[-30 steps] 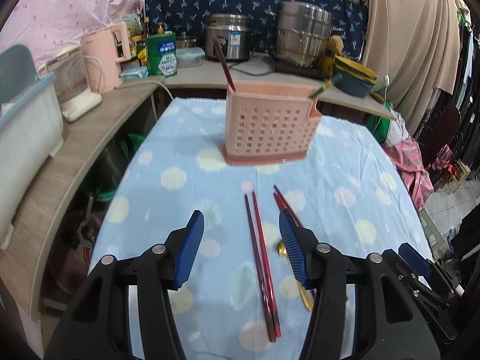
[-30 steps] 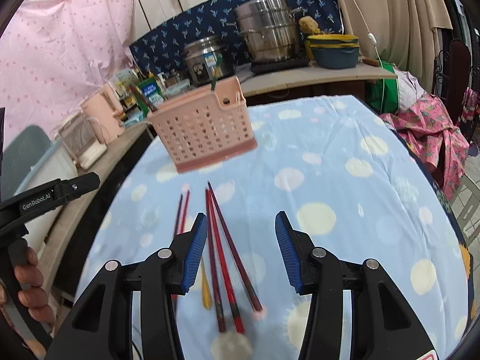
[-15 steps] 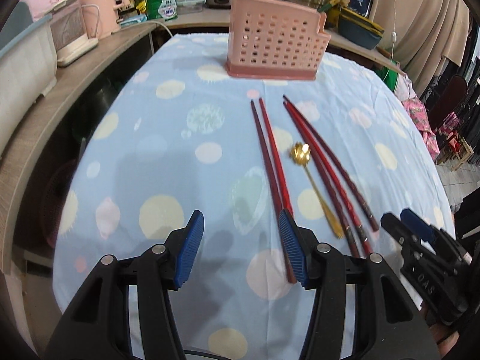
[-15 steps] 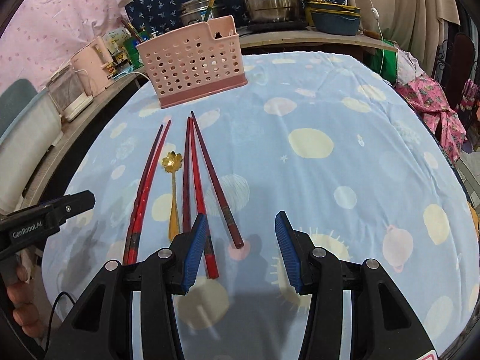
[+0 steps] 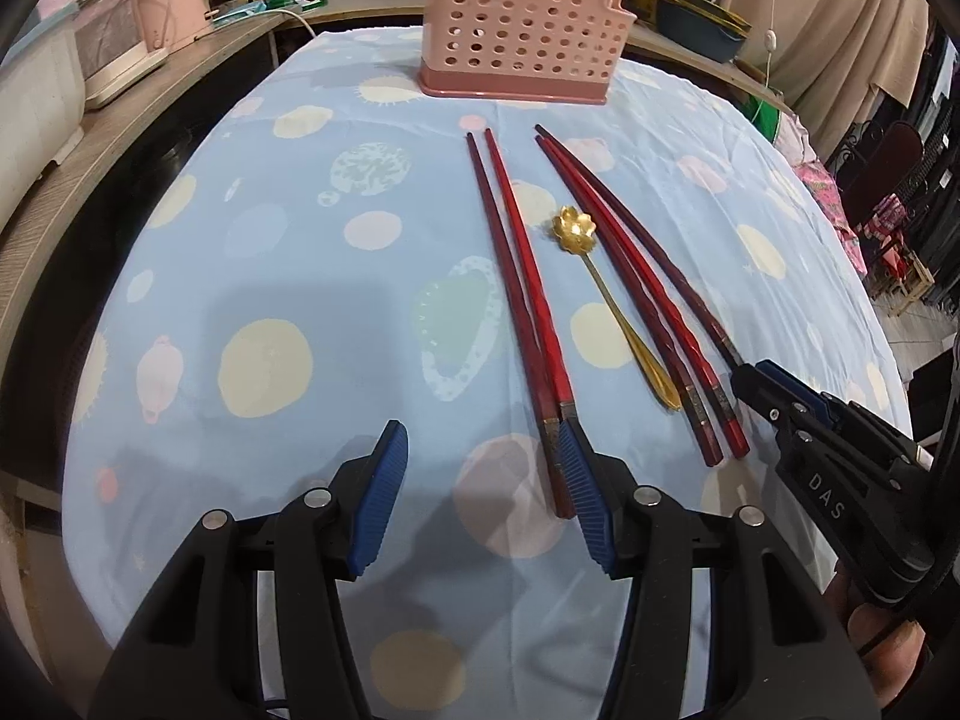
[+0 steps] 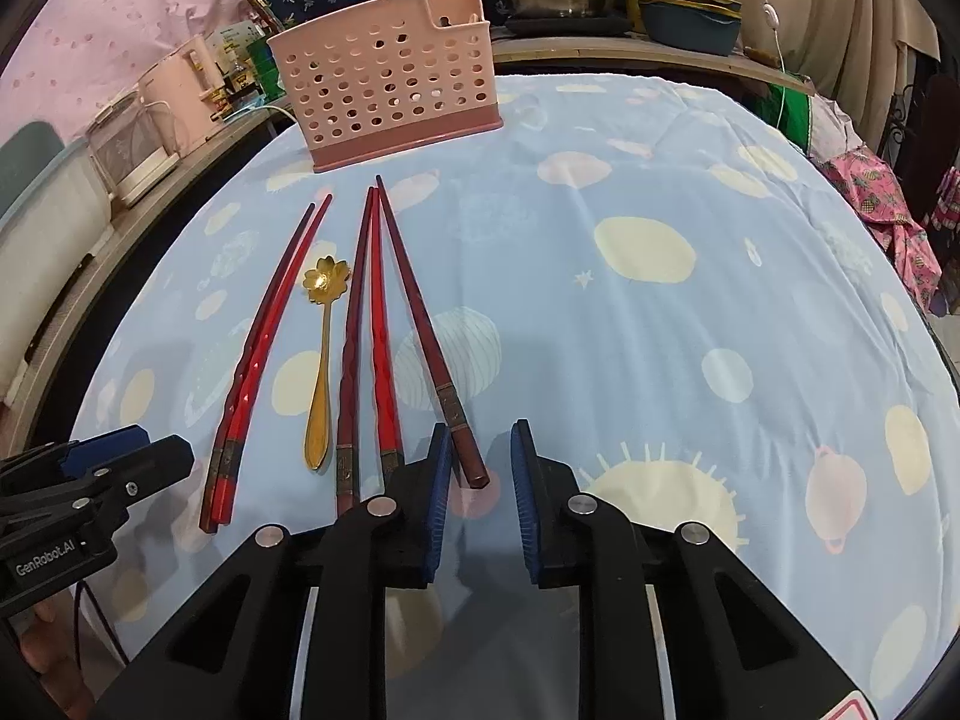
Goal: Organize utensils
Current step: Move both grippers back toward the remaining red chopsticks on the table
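Lowered hand-held gripper (image 6: 480, 450) closing, red chopsticks (image 6: 384, 348) (glossy)

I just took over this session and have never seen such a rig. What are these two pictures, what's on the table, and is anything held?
There is no robot arm. A person carries a hand-held gripper in each hand, each with a wide-angle camera looking along its fingers. One picture is from the left hand-held gripper, open and empty. The other is from the right hand-held gripper, whose jaws are closing around the rightmost chopstick, not yet pinched. On the spotted tablecloth are five red chopsticks, a gold spoon and a pink basket.
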`<state>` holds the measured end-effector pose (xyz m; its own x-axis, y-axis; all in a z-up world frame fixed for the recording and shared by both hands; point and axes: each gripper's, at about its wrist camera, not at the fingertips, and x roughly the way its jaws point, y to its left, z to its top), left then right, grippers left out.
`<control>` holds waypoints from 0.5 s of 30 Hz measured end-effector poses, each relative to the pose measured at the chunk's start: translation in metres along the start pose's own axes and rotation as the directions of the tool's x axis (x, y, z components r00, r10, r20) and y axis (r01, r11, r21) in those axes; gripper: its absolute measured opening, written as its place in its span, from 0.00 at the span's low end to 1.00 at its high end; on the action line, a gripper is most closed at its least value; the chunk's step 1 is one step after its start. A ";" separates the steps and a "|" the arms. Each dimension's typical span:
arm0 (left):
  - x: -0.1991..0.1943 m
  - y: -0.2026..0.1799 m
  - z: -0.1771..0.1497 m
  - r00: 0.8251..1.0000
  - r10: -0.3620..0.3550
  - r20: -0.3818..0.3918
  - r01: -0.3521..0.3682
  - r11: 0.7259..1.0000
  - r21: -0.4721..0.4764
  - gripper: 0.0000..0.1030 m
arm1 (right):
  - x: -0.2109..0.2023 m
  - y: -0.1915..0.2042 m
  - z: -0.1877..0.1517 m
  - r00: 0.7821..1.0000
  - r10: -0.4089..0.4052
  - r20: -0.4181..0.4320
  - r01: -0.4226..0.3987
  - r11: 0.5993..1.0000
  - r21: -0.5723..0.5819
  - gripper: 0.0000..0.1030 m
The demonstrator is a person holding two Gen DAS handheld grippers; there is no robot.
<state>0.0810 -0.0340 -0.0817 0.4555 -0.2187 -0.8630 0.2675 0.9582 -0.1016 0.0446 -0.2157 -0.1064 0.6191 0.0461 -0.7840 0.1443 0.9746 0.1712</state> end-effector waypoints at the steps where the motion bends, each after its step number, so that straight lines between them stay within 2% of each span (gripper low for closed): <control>1: 0.002 -0.001 -0.001 1.000 0.000 -0.005 0.000 1.000 0.002 0.48 | 0.000 0.001 -0.001 1.000 -0.005 -0.001 0.005 1.000 -0.003 0.11; 11: 0.011 -0.001 0.000 1.000 0.015 -0.010 -0.015 1.000 0.014 0.51 | 0.000 0.000 -0.003 1.000 0.000 0.000 0.000 1.000 0.004 0.11; 15: 0.012 0.004 0.000 0.999 0.039 -0.003 -0.039 0.999 0.011 0.59 | 0.000 0.000 -0.002 1.000 0.000 0.000 0.000 1.000 0.005 0.11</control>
<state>0.0876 -0.0328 -0.0926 0.4626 -0.1807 -0.8680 0.2591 0.9638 -0.0626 0.0426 -0.2151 -0.1076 0.6192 0.0461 -0.7839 0.1483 0.9735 0.1743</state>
